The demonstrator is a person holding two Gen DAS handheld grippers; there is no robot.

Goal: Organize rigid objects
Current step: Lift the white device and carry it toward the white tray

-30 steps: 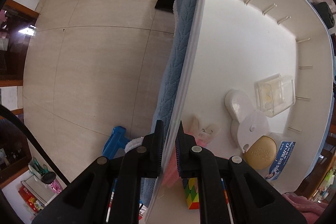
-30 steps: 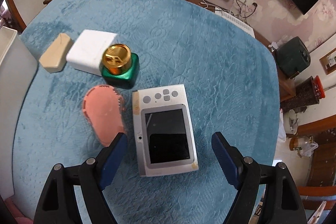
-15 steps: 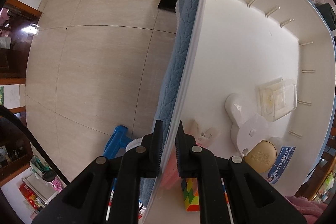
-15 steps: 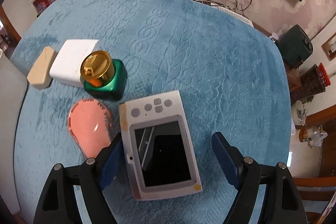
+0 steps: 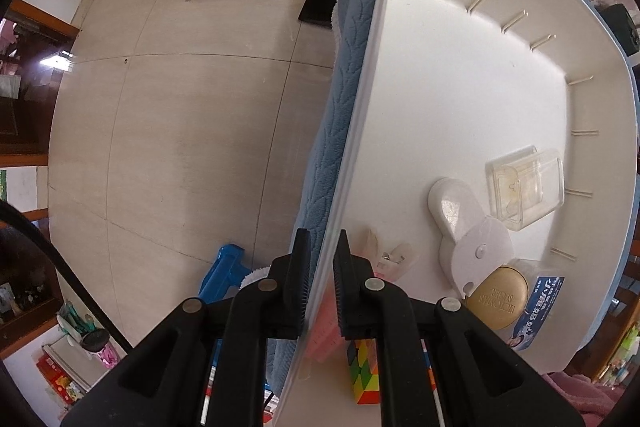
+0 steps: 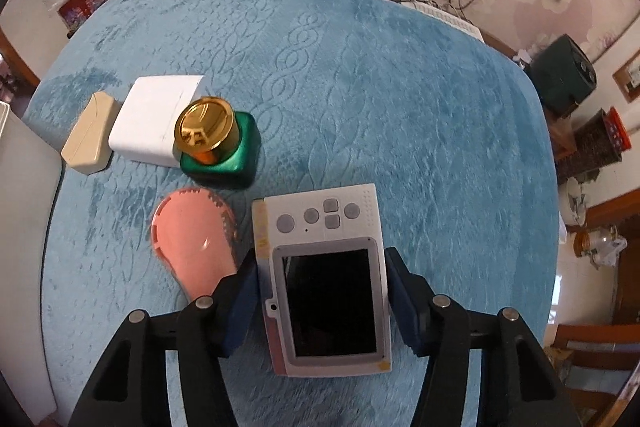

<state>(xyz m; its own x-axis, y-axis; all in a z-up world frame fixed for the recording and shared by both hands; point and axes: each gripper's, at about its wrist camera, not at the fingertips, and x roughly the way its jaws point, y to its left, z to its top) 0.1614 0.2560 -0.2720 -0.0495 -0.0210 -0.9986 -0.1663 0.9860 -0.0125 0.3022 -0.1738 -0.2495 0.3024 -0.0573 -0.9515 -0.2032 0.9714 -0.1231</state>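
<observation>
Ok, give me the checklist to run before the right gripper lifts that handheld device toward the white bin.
1. Right gripper astride the handheld device; jaws have just been closing: ok.
2. Pads firmly pressing its sides: cannot tell.
3. Pink scoop beside the left finger, clear of the grasp: cannot tell.
4. Left gripper clamped on the white bin's rim: ok.
5. Bare floor left in the white bin: ok.
6. Green jar clear of the device: ok.

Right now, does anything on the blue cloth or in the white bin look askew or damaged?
Nothing spilled or broken. The handheld device has yellowed tape on its left edge and bottom corner and lies slightly skewed between the right gripper fingers. The left gripper pinches the white bin wall.
</observation>
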